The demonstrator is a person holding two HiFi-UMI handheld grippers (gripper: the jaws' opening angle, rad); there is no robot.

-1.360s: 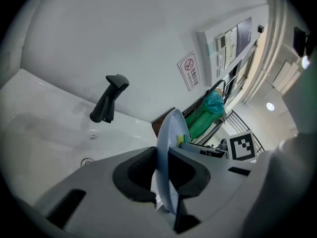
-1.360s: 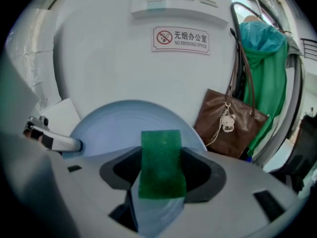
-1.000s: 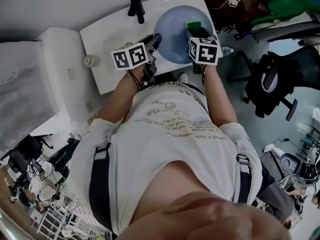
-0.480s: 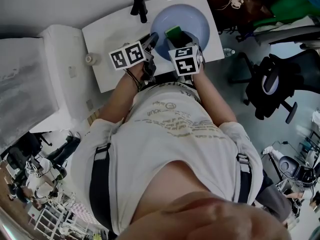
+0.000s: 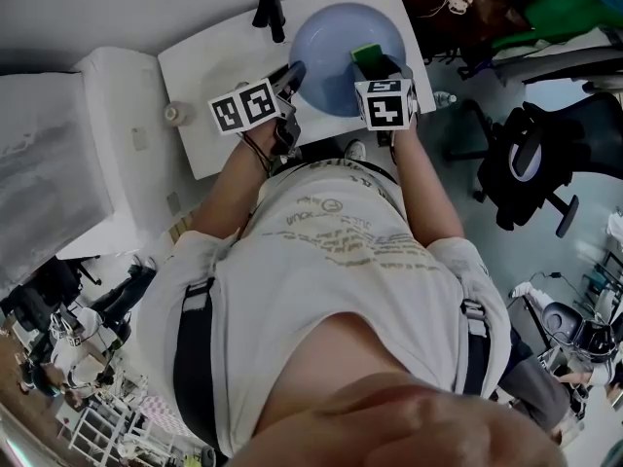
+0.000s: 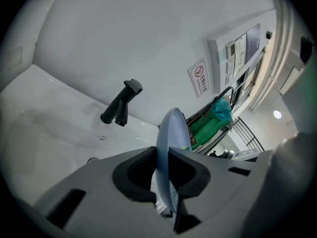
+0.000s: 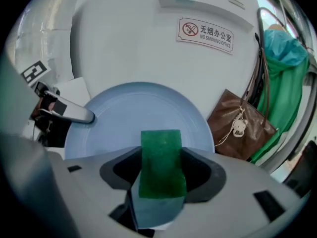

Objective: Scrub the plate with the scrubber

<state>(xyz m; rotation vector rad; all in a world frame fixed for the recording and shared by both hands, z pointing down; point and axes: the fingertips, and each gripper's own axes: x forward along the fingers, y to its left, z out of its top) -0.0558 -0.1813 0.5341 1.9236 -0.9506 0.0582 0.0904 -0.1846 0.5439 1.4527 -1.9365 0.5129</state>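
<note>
Right gripper view puts the nearest things plainly: my right gripper [image 7: 159,180] has its jaws closed on the green scrubber [image 7: 161,157], which stands up between them with its free end toward the pale blue plate [image 7: 119,118]. I read the pad as lying on the plate's face near its lower middle, though I cannot confirm contact. A little further off, at the plate's left rim, my left gripper [image 6: 162,172] pinches the edge. In its own view the plate runs edge-on between the two pads, held clear of the white counter [image 5: 214,76]. Beyond stands the black faucet [image 6: 120,105], and past that the wall with a no-smoking sign [image 7: 205,31] and a brown bag [image 7: 240,128] hanging beside it.

I judge this as the middle of the scrubbing, one stroke among several. The next move calls for a sweep back across the face toward the left rim, with the pad kept flat. The left grip must stay firm against the push so the plate does not twist out of the jaws.

Against the earlier head views, the scrubber sat to the plate's right, swung in toward the centre, and now sits right again. The left gripper has held the plate in much the same place throughout.
</note>
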